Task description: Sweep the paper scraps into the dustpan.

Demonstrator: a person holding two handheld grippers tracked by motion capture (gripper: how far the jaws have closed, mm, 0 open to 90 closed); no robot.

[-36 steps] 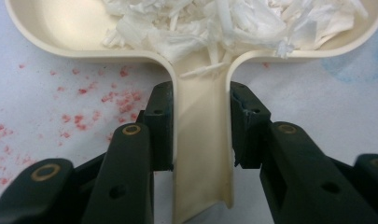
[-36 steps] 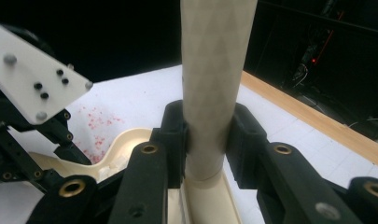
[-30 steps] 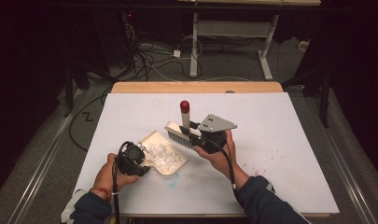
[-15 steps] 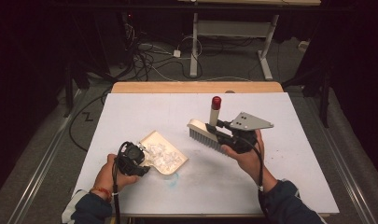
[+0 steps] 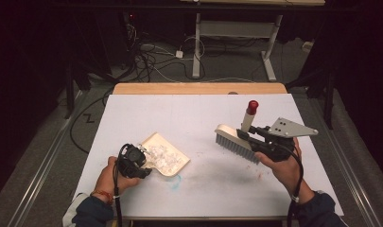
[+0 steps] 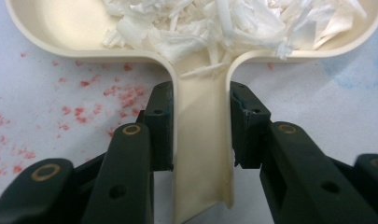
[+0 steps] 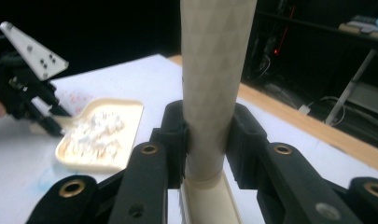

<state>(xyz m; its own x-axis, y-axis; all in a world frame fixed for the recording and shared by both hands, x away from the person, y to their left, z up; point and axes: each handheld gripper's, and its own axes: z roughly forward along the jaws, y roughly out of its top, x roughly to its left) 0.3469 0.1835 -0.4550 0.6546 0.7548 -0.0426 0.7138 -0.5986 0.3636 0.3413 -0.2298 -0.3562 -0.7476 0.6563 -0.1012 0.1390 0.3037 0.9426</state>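
A cream dustpan (image 5: 172, 163) lies on the white table at the left, with white paper shreds (image 5: 160, 153) piled in it. My left gripper (image 5: 141, 161) is shut on its handle (image 6: 200, 140), one pad pressing each side, and shreds (image 6: 224, 23) lie just beyond the jaws. My right gripper (image 5: 248, 135) is shut on the handle of a cream brush (image 5: 231, 142), held above the table's right half. The brush's red-tipped handle (image 5: 252, 106) points up and its grey bristles point down. In the right gripper view the handle (image 7: 214, 70) stands upright between the pads, the dustpan (image 7: 102, 135) farther left.
The table (image 5: 203, 113) has a white cover and a wooden far edge (image 5: 198, 88). A faint blue smudge (image 5: 176, 179) lies beside the dustpan, and red specks (image 6: 84, 102) mark the surface near its handle. Cables and desk legs (image 5: 196, 52) lie on the floor beyond.
My right gripper has carried the brush to the right and slightly up, away from the dustpan. The left gripper and the dustpan have stayed in place.
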